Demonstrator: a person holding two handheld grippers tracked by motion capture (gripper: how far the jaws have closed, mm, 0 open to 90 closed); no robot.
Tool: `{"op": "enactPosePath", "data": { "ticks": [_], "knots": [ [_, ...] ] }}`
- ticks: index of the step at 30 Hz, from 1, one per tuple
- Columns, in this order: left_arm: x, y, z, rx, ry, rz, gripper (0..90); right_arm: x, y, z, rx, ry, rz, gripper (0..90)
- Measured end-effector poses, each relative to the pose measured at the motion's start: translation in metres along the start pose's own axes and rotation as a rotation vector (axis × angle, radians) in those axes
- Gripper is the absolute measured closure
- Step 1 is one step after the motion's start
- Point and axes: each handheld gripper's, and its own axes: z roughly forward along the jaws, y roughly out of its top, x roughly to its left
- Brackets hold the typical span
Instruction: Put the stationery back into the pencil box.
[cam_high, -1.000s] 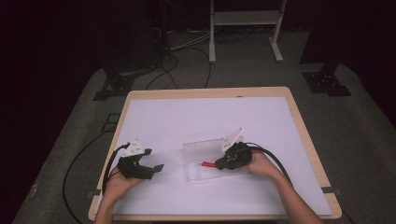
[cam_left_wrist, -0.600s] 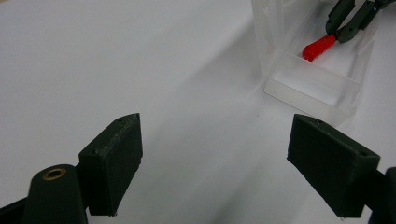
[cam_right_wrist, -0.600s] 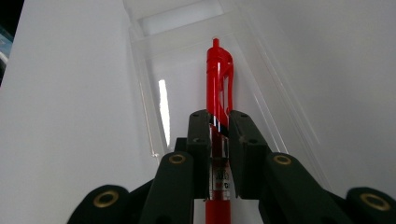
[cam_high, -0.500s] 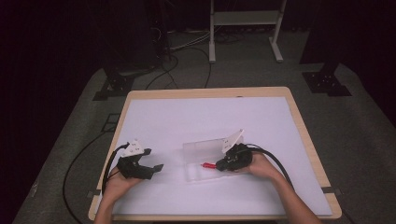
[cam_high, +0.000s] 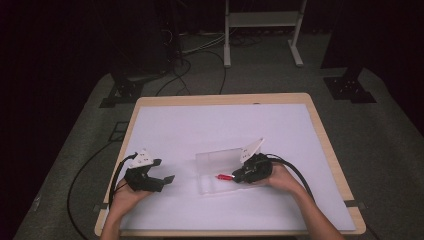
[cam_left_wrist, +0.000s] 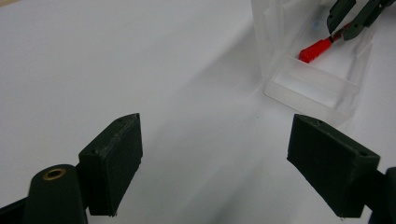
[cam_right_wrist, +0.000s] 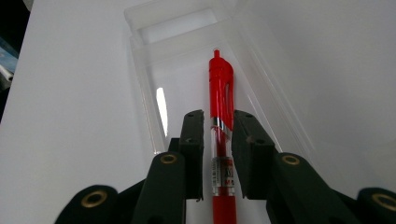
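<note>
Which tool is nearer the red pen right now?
Right. The right tool has its jaws closed on the red pen over the clear box; the left tool sits open, off to the box's left.

Pen (cam_right_wrist: 220, 88) over open case (cam_high: 216, 172); left tongs (cam_high: 159, 181) well left.

A desk (cam_high: 165, 125) with a wooden rim carries a white sheet. At about five o'clock of its middle lies a clear plastic box (cam_high: 216, 171), lid raised at its far side. The right gripper (cam_high: 239, 176) reaches into the box from three o'clock, and a small red thing, probably a pen (cam_high: 223, 176), shows at its jaws. The left gripper (cam_high: 167, 179) rests at eight o'clock, well apart from the box, jaws spread.
</note>
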Motion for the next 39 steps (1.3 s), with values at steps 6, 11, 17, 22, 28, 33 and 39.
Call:
{"op": "enactPosePath", "data": {
  "ticks": [6, 11, 17, 22, 28, 33, 39],
  "knots": [
    [0.0, 0.002, -0.001, -0.018, -0.014, -0.002, 17.5, 0.0, -0.003, -0.014, -0.029, -0.02, 0.018, 70.5],
    [0.001, 0.003, -0.004, -0.033, -0.016, -0.005, 17.5, -0.001, -0.004, -0.023, -0.055, -0.033, 0.021, 67.5],
    [0.002, 0.002, -0.003, -0.031, -0.015, -0.005, 17.5, -0.002, -0.008, -0.035, -0.074, -0.045, 0.052, 60.5],
    [0.001, 0.002, -0.001, -0.015, -0.004, -0.005, 17.5, -0.003, -0.01, -0.046, -0.085, -0.069, 0.057, 54.4],
    [0.0, 0.003, -0.002, -0.023, -0.009, 0.0, 17.5, -0.002, -0.013, -0.054, -0.099, -0.08, 0.086, 50.9],
    [0.0, 0.003, -0.002, -0.024, -0.008, -0.001, 17.5, -0.001, -0.014, -0.061, -0.11, -0.097, 0.093, 48.7],
    [0.0, 0.003, 0.0, -0.02, -0.011, -0.005, 17.5, -0.002, -0.021, -0.07, -0.116, -0.116, 0.108, 46.8]
  ]
}}
